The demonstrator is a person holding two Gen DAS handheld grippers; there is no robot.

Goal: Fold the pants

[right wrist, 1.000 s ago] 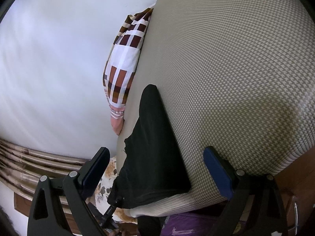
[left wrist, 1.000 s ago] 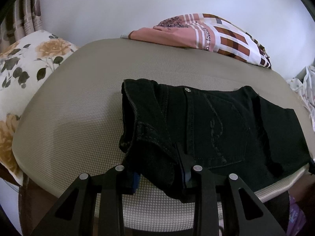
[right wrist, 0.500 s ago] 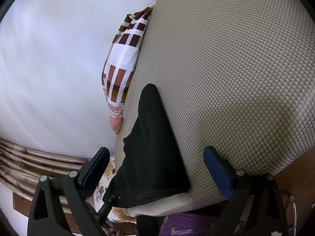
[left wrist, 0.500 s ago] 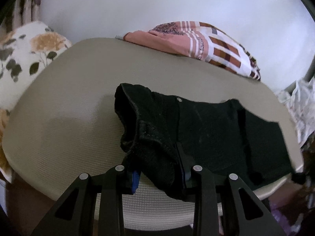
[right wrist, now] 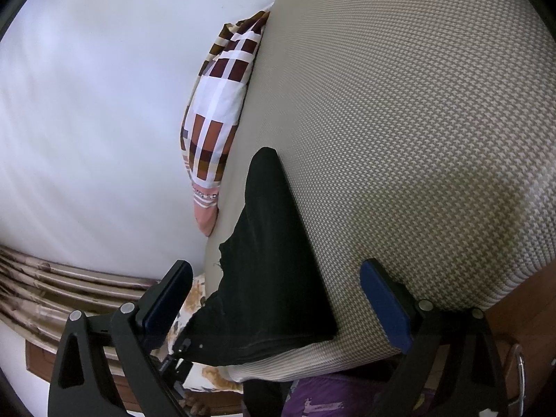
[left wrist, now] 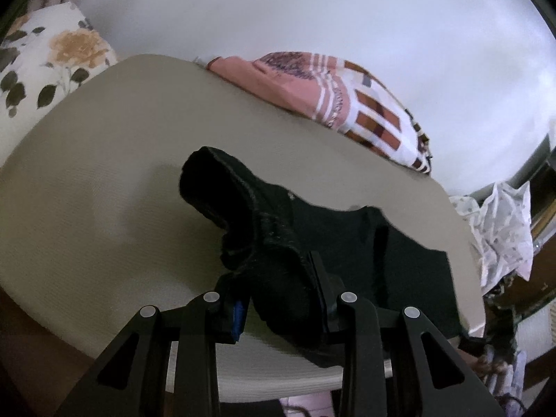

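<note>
Black pants (left wrist: 347, 239) lie on a beige woven surface (left wrist: 104, 180). My left gripper (left wrist: 281, 309) is shut on a bunched fold at the waistband end and holds it lifted off the surface; the rest trails right and still lies flat. In the right wrist view the pants (right wrist: 271, 278) show as a dark flat strip reaching the near edge of the beige surface (right wrist: 417, 139). My right gripper (right wrist: 278, 299) is open, its blue pads (right wrist: 385, 307) wide apart on either side of that end, not touching it.
A folded pink, white and brown checked cloth (left wrist: 347, 104) lies at the far edge against a pale wall. A floral pillow (left wrist: 45, 59) is at the left. Crumpled white fabric (left wrist: 500, 229) sits off the right edge. Purple cloth (right wrist: 330, 399) lies below the near edge.
My left gripper has lifted the gripped waistband end up and tilted, so the fold stands higher off the surface. The right gripper has hardly moved and stays open.
</note>
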